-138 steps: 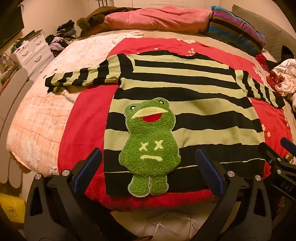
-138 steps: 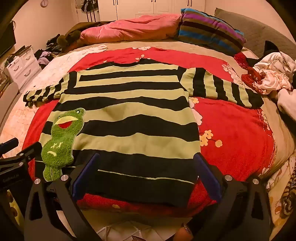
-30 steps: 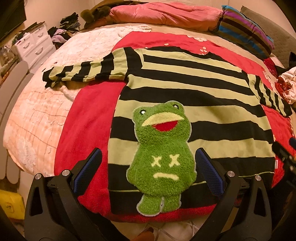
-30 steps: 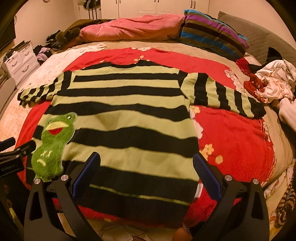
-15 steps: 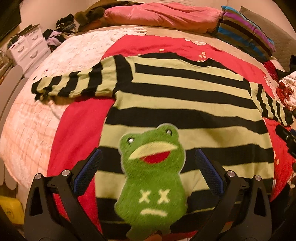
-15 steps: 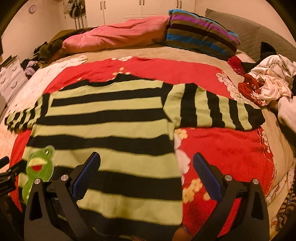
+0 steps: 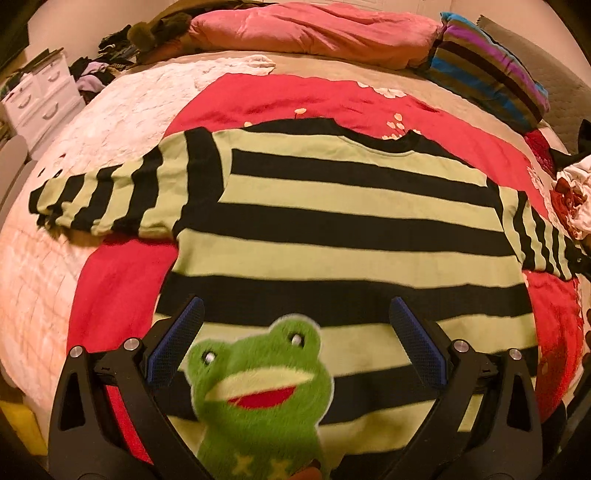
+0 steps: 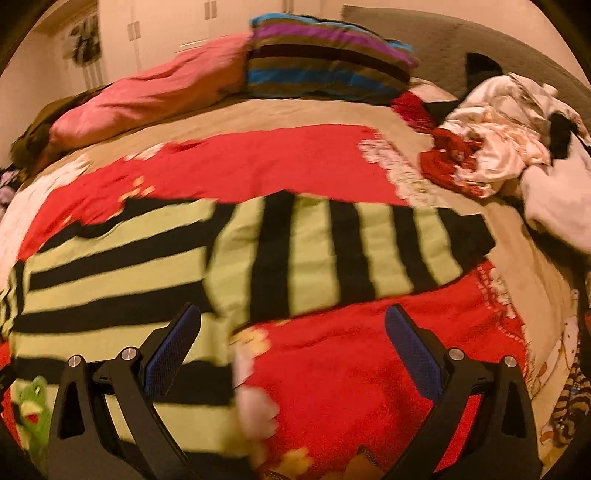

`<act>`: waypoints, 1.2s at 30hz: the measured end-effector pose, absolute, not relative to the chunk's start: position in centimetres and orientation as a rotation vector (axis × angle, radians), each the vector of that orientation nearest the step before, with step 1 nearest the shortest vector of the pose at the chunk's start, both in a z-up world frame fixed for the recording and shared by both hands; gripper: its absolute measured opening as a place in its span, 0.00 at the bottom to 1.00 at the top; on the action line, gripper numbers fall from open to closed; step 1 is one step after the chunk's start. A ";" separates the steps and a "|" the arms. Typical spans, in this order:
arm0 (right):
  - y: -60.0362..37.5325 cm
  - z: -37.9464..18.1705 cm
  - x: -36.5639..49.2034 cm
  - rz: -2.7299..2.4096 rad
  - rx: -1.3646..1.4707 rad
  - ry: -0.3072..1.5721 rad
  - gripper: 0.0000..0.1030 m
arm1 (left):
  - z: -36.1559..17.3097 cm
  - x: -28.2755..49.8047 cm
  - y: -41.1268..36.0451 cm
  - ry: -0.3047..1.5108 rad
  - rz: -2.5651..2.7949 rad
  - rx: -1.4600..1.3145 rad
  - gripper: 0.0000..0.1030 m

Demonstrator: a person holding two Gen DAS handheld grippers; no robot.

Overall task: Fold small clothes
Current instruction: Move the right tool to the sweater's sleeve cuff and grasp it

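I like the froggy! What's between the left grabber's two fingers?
In the left wrist view, the fuzzy green frog patch on the black-and-green striped sweater lies between the open left gripper's blue-padded fingers.

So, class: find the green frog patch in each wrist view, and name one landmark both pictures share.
Left wrist: frog patch bottom centre, between the open jaws.
Right wrist: frog patch at far bottom-left edge, partly cut off.
Shared landmark: the striped cushion at the bed's head.

sweater (image 7: 332, 236): 1 | frog patch (image 7: 258, 391): 1 | pillows (image 7: 314, 33): 2 (one striped)
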State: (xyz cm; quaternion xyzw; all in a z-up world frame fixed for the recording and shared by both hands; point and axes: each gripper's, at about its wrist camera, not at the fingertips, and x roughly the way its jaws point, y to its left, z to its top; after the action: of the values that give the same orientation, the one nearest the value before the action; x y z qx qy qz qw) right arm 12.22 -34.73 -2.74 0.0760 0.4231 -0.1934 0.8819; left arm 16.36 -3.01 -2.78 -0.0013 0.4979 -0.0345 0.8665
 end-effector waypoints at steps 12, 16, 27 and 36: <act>-49.8 -5.1 11.7 -0.632 0.350 0.906 0.96 | -4.1 19.8 -5.9 1.052 -0.078 0.012 0.92; -54.1 -5.4 10.9 -0.723 0.358 0.881 0.96 | -4.9 20.5 -5.9 1.057 -0.051 0.034 0.92; -62.2 -8.4 12.0 -0.813 0.472 0.912 0.96 | -6.9 20.9 -5.1 1.081 -0.040 0.055 0.92; -64.3 -10.0 12.7 -0.666 0.589 0.912 0.58 | -7.4 20.8 -5.5 1.074 -0.071 0.021 0.92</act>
State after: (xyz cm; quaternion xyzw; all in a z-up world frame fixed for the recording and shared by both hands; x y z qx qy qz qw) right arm 12.74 -64.31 -10.03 0.2751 0.4257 -0.3110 0.8040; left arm 20.80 -5.52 -7.44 0.0102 0.5116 -0.0337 0.8585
